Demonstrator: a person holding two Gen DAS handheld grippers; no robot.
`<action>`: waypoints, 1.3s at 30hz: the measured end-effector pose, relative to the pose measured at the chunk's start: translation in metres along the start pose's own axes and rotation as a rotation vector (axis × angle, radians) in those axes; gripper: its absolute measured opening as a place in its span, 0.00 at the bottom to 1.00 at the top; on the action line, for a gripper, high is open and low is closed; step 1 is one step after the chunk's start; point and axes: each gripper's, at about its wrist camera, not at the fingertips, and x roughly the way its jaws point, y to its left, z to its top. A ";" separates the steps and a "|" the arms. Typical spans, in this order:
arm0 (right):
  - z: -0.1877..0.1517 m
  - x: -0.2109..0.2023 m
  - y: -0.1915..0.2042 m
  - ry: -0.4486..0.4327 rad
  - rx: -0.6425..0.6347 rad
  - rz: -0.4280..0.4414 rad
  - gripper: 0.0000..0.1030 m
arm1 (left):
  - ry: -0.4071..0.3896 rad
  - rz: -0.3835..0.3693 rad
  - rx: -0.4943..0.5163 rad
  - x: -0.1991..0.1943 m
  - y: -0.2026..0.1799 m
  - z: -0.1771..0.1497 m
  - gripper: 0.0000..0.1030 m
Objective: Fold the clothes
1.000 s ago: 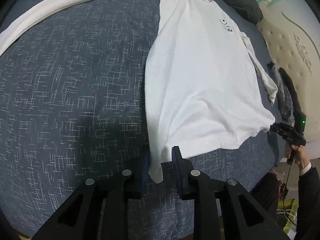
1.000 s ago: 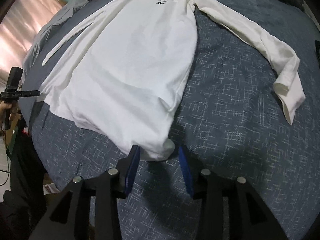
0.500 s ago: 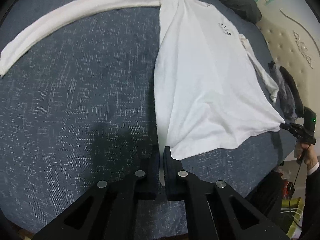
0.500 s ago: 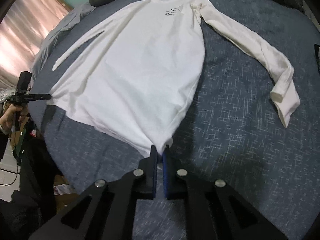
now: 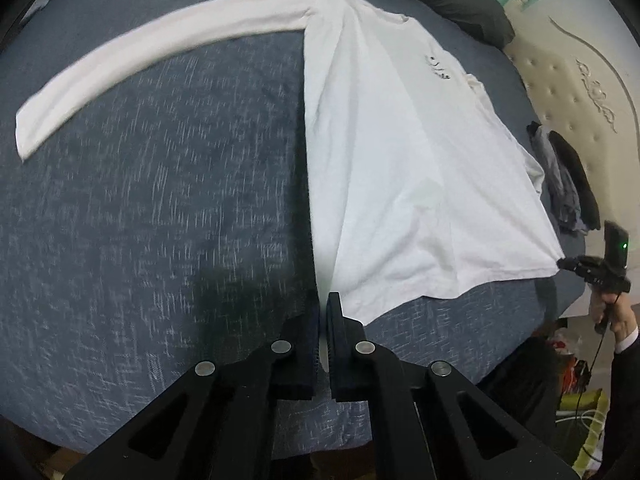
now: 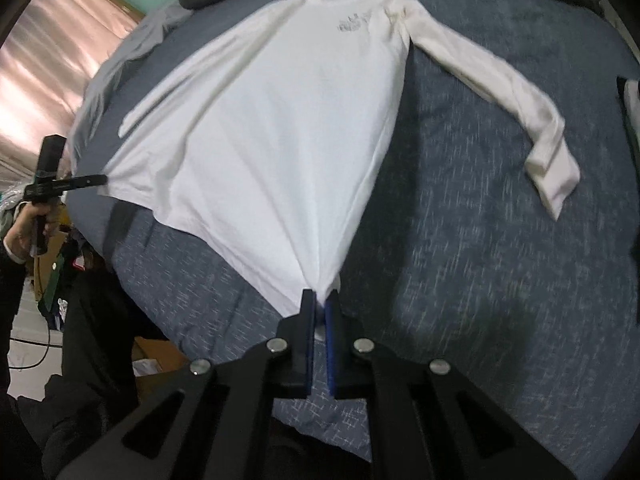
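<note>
In the left wrist view, the left gripper (image 5: 323, 312) was pinched on a hem corner of the white shirt (image 5: 400, 160), which lay spread ahead on the blue bed (image 5: 160, 220). In the right wrist view, the right gripper (image 6: 319, 304) clamped the opposite hem corner, pulled taut, with the other gripper held level far to its left.

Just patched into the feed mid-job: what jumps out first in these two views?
The white long-sleeved shirt dominates, spread face-up on the blue-grey bedspread and pulled taut at its hem. Each hem corner is pinched by a pair of tongs: the left tongs and the right tongs, both shut on the fabric. One sleeve sweeps out in a long arc across the bed.
</note>
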 end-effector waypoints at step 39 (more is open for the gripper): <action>0.052 -0.030 -0.128 -0.200 0.271 -0.303 0.45 | -0.243 0.014 -0.103 0.043 -0.052 0.095 0.16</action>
